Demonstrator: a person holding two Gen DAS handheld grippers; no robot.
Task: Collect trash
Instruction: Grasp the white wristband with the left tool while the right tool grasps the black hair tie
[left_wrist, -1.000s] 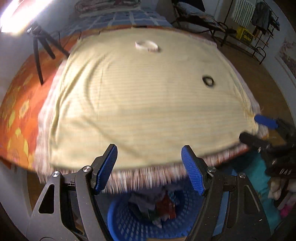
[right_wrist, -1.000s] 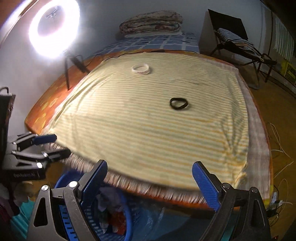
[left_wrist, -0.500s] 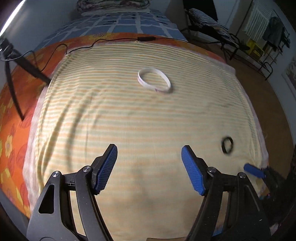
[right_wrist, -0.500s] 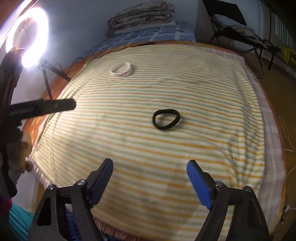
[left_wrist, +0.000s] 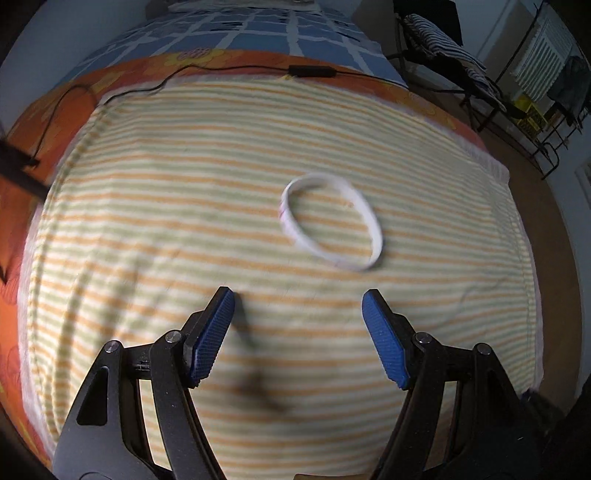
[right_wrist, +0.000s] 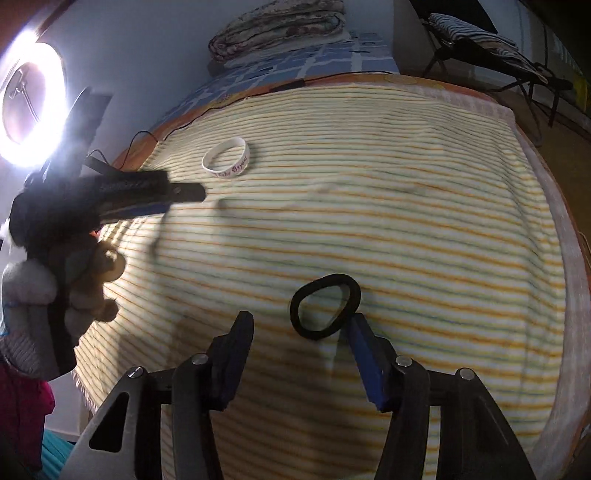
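**Two Loose Bands Wait on a Striped Bedspread as Grippers Close In**

A white wristband (left_wrist: 330, 222) and a black elastic band (right_wrist: 325, 306) lie flat and well apart on the striped bedspread (left_wrist: 184, 206) covering a bed. The left hand-held gripper (left_wrist: 299, 314) hovers open just short of the wristband, nothing between its blue pads. The right hand-held gripper (right_wrist: 301, 334) has just been closing; its jaws stand part open, the near arc of the black band at their tips, the pads not yet pressing it.

Both bands look light, thin and bendy, likely to squash or flip under a pinch, and the soft cloth beneath may bunch up with them. The surest hold appears to be across one wall of each loop, one pad inside and one outside.

The wristband carries dark cursive lettering, too small to read with confidence. A ring light (right_wrist: 31, 99) glares beyond the bedspread's far corner.
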